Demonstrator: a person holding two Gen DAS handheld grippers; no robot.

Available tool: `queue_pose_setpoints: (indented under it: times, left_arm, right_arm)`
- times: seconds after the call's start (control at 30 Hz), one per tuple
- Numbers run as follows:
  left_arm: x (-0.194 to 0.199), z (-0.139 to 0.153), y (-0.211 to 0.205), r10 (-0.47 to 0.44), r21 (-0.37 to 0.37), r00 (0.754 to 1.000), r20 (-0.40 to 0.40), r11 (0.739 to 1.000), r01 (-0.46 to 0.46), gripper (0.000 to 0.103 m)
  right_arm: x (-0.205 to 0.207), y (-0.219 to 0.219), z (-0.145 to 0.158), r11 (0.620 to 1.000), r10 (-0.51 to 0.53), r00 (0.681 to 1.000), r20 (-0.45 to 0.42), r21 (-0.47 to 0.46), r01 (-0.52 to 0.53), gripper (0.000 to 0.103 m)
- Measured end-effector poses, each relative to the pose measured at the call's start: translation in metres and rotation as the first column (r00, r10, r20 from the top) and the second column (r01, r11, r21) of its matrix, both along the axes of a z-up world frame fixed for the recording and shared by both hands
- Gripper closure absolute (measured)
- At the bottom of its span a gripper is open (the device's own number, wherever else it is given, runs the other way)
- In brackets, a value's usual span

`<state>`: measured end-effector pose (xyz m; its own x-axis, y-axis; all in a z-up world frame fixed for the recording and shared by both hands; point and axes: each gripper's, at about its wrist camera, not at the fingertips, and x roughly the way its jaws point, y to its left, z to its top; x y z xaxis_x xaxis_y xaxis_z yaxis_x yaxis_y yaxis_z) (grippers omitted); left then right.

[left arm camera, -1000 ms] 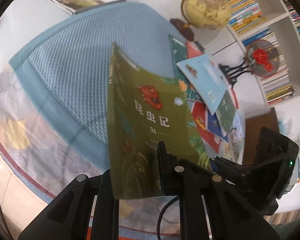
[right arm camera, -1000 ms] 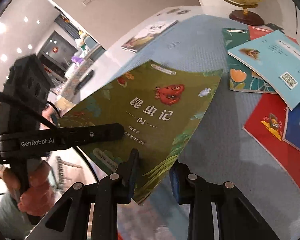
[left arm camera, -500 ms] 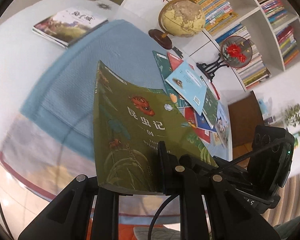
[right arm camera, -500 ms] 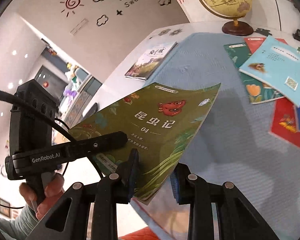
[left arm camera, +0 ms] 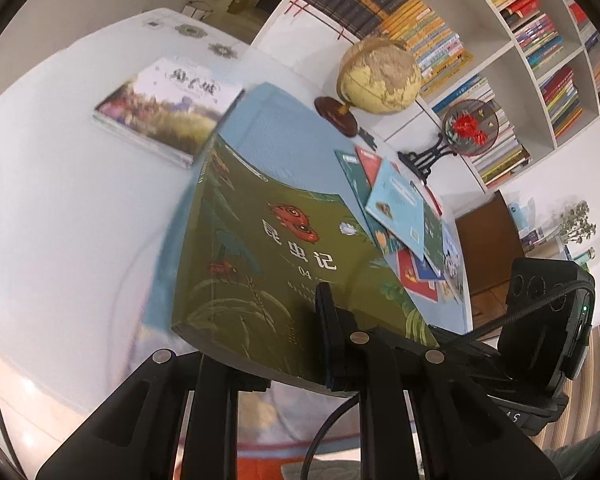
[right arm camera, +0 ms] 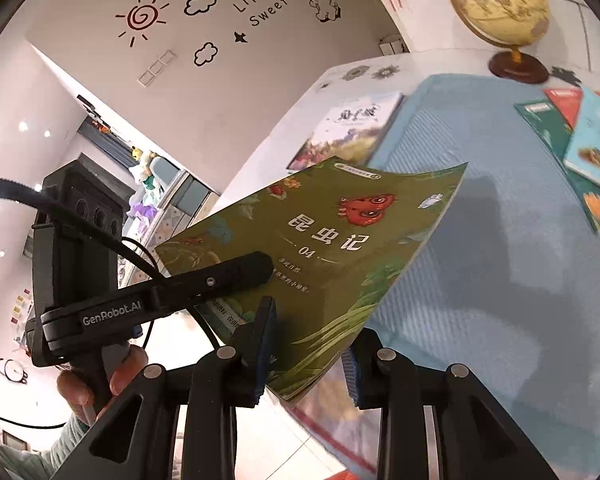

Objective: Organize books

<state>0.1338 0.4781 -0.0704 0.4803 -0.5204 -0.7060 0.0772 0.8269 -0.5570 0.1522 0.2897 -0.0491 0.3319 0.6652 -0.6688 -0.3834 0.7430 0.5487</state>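
Note:
A green book (left arm camera: 268, 248) with a red insect on its cover hangs tilted above the blue mat (left arm camera: 284, 128), held by both grippers. My left gripper (left arm camera: 268, 336) is shut on its near edge, one finger (left arm camera: 326, 312) on the cover and the other hidden beneath. My right gripper (right arm camera: 306, 344) is shut on the near right corner of the green book (right arm camera: 340, 240). The left gripper's upper finger (right arm camera: 228, 274) lies across the cover there. A flat stack of books (left arm camera: 164, 112) lies on the white table beyond the mat's far left corner.
Several thin loose books (left arm camera: 404, 208) overlap on the mat's right side. A globe (left arm camera: 380, 76) and a round fan ornament (left arm camera: 468, 128) stand at the table's back. Full bookshelves (left arm camera: 540, 40) rise behind them. A hand (right arm camera: 100, 376) holds the left gripper's handle.
Both grippers have carried the green book up and to the left across the mat, nearer the flat stack. The book has rolled to lie flatter.

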Motion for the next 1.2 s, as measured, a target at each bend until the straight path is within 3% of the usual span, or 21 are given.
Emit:
queue_pose_setpoints:
  times: [0.3, 0.5, 0.63, 0.7, 0.73, 0.8, 0.97, 1.07, 1.2]
  left_arm:
    - [0.123, 0.004, 0.042, -0.022, 0.08, 1.0, -0.002, 0.997, 0.022, 0.089]
    - [0.223, -0.025, 0.075, -0.003, 0.063, 0.999, -0.033, 0.998, 0.005, 0.089]
    - [0.257, -0.047, 0.09, -0.012, 0.031, 0.997, -0.077, 0.999, 0.014, 0.087]
    - [0.261, -0.052, 0.095, -0.015, 0.03, 0.995, -0.1, 0.999, 0.018, 0.084]
    - [0.261, -0.055, 0.098, -0.01, 0.044, 0.994, -0.11, 0.999, 0.015, 0.076]
    - [0.257, -0.063, 0.102, 0.001, 0.08, 0.988, -0.153, 0.997, 0.012, 0.072]
    - [0.237, -0.082, 0.117, 0.052, 0.12, 0.968, -0.244, 0.993, -0.023, 0.07]
    - [0.226, -0.093, 0.122, 0.076, 0.174, 0.961, -0.266, 0.984, -0.03, 0.072]
    - [0.215, -0.104, 0.126, 0.104, 0.18, 0.952, -0.287, 0.982, -0.053, 0.072]
  right_arm:
    - [0.128, 0.048, -0.01, 1.0, 0.012, 1.0, 0.004, 0.028, -0.012, 0.073]
    - [0.226, 0.077, -0.036, 1.0, -0.009, 1.0, 0.004, 0.021, 0.009, 0.073]
    - [0.262, 0.089, -0.054, 1.0, 0.002, 1.0, -0.027, 0.015, -0.002, 0.073]
    - [0.268, 0.095, -0.062, 1.0, 0.022, 0.999, -0.044, 0.02, -0.021, 0.073]
    - [0.269, 0.096, -0.066, 0.999, 0.027, 0.998, -0.057, 0.031, -0.025, 0.073]
    - [0.27, 0.098, -0.075, 0.999, 0.033, 0.996, -0.084, 0.039, -0.03, 0.073]
    - [0.27, 0.098, -0.104, 0.998, 0.031, 0.986, -0.166, 0.054, -0.023, 0.073]
    - [0.268, 0.101, -0.113, 0.999, 0.044, 0.984, -0.171, 0.027, -0.04, 0.073]
    - [0.264, 0.103, -0.116, 0.998, 0.054, 0.984, -0.169, 0.024, -0.051, 0.073]
